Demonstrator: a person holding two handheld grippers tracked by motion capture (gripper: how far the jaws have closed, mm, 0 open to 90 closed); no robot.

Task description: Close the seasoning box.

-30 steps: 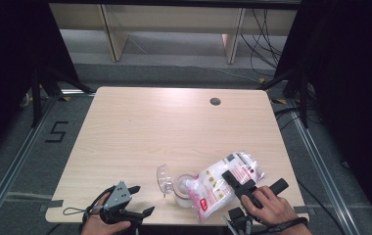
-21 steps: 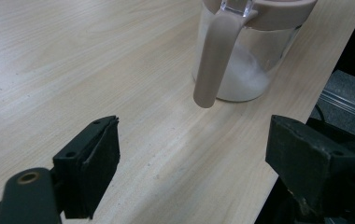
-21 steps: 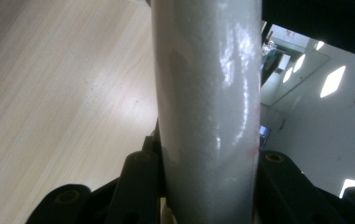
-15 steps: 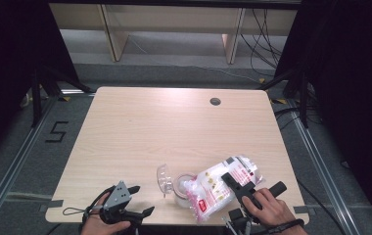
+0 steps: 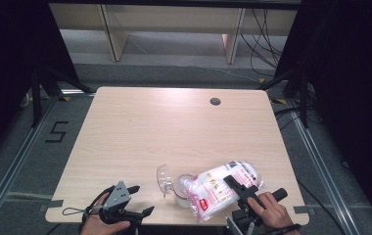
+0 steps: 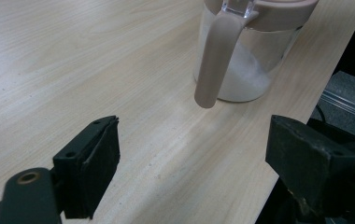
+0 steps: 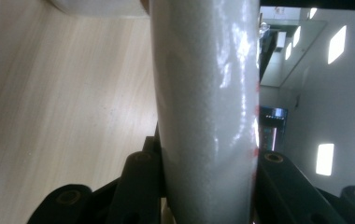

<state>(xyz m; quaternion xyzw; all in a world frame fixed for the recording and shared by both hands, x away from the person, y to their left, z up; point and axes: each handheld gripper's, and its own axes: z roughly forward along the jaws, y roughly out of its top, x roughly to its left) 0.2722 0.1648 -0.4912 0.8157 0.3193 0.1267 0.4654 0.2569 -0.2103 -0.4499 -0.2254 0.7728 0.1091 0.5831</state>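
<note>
One bag (image 5: 221,188) of white powder is squeezed between the right gripper (image 5: 240,188) jaws, tipped over one clear jar (image 5: 183,188) just beyond them, near the table (image 5: 174,127) front edge. One pink-handled lid (image 5: 164,178) stands flipped open. The bag has red label patches, print too small to read. A floor marking (image 5: 57,132) reads "5". The left gripper (image 5: 137,200) gapes wide, nothing between its jaws, jar just ahead.

Right gripper (image 5: 237,188) clamps white bag (image 5: 220,188), tilted over open jar (image 5: 181,185); left gripper (image 5: 137,201) rests apart, jaws spread.
</note>
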